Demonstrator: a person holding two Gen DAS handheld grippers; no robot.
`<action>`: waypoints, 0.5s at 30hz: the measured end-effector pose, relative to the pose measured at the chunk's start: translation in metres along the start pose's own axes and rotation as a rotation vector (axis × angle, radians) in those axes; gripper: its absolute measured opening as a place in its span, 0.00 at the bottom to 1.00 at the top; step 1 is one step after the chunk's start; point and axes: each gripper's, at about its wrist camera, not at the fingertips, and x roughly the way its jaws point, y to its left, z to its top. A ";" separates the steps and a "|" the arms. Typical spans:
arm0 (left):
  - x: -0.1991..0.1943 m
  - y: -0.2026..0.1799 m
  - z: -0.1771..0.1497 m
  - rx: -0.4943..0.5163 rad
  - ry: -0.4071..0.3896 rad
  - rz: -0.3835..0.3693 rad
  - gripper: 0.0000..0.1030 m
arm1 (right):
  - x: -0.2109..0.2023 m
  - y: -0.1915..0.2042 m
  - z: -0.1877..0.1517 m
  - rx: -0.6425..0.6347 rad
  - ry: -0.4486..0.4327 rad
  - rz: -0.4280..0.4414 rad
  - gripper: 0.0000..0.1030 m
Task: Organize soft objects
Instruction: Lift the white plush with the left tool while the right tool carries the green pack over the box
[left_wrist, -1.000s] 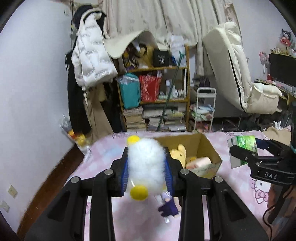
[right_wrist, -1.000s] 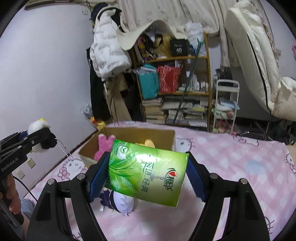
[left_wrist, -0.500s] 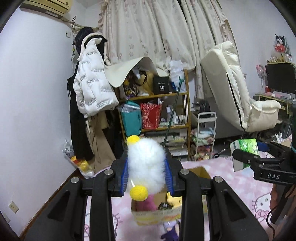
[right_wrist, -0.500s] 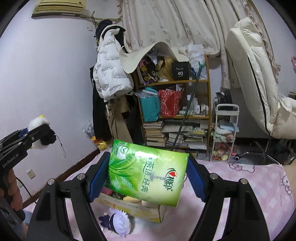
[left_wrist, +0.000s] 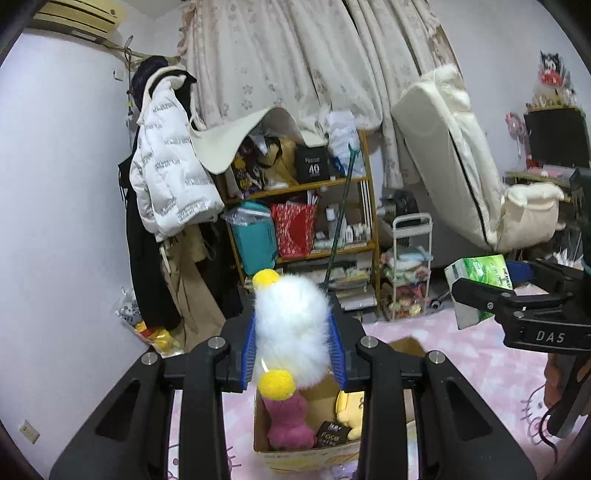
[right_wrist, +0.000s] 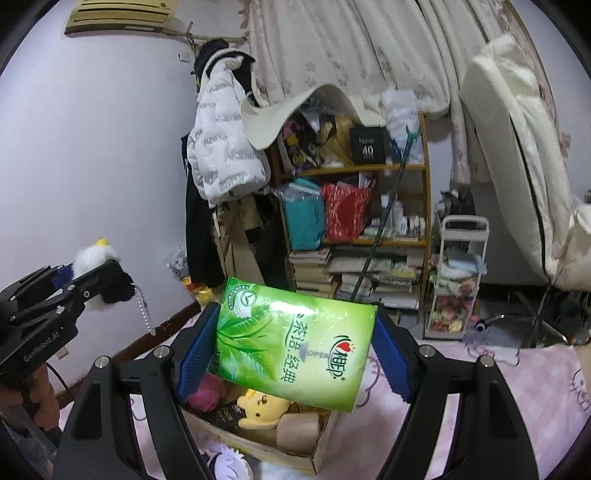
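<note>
- While it hangs above the cardboard box (left_wrist: 266, 439), the left gripper (left_wrist: 293, 350) has its jaws clenched on a white fluffy plush (left_wrist: 291, 332) with yellow pom-poms.
- Its counterpart, the right gripper (right_wrist: 291, 354), grasps a green tissue pack (right_wrist: 291, 343), tilted, over the same box.
- Inside the box lie a pink plush (left_wrist: 286, 421) and a yellow plush (right_wrist: 262, 406), side by side.
- Under the box spreads a pink patterned bedsheet (right_wrist: 491, 391).
- Behind stands a cluttered shelf (left_wrist: 314, 221).
</note>
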 end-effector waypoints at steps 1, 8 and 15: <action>0.006 0.000 -0.005 -0.009 0.018 -0.006 0.31 | 0.004 -0.001 -0.003 -0.001 0.010 -0.004 0.80; 0.042 0.004 -0.038 -0.052 0.139 -0.024 0.32 | 0.028 -0.010 -0.025 0.008 0.076 -0.004 0.80; 0.065 0.009 -0.061 -0.089 0.228 -0.043 0.32 | 0.046 -0.010 -0.040 0.006 0.128 -0.004 0.80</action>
